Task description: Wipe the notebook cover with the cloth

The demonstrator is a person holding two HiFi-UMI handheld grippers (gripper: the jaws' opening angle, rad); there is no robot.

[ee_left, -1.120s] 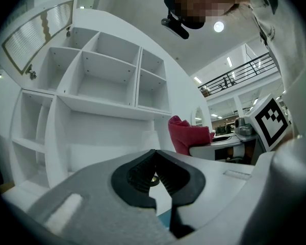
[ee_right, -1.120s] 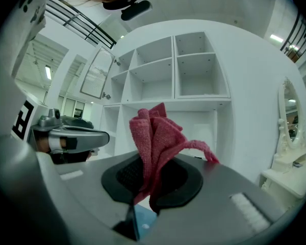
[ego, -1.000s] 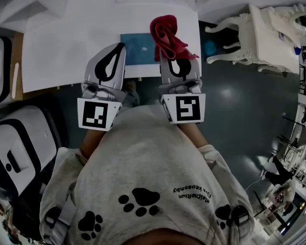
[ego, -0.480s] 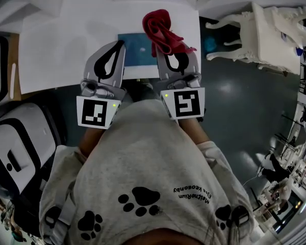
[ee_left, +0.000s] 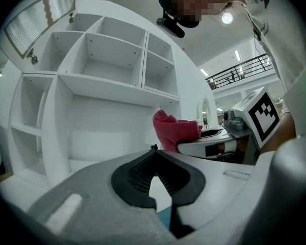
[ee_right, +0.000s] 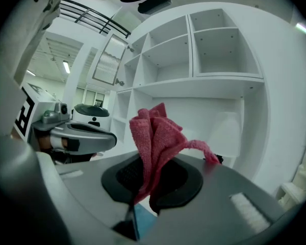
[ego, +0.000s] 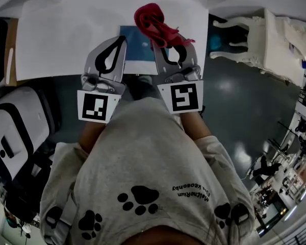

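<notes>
A person in a paw-print sweatshirt stands at the near edge of a white table [ego: 56, 40], a handheld gripper in each fist, ready to wipe down a blue notebook [ego: 132, 45]. The right gripper [ego: 160, 47] has its claw clamped on a red cloth [ego: 150, 19], pinched low in the jaws so the bulk blooms up in loose folds with one thin tail drooping off to the right. The left gripper [ego: 121, 40] holds nothing, its jaws closed tip to tip, and hovers just beside its partner over the notebook's left part. The notebook lies flat near the table's near edge, directly beyond both grippers, its edges roughly square with that edge. Its right part sits under the cloth and the right gripper, so which side runs longer cannot be settled from here. The cloth looks soft, light and nappy (terry or microfibre, by the texture), the kind that flops and bunches rather than holding shape. Gripped as it is by one gathered end, it will likely need pressing down so that a broad pad of fabric, not a stray corner, meets the cover. The notebook appears thin and light with a smooth cover, so it may well slide under a wiping stroke. The idle left gripper seems best placed to pin it by the left margin or a near corner, pressing flat rather than lifting.
</notes>
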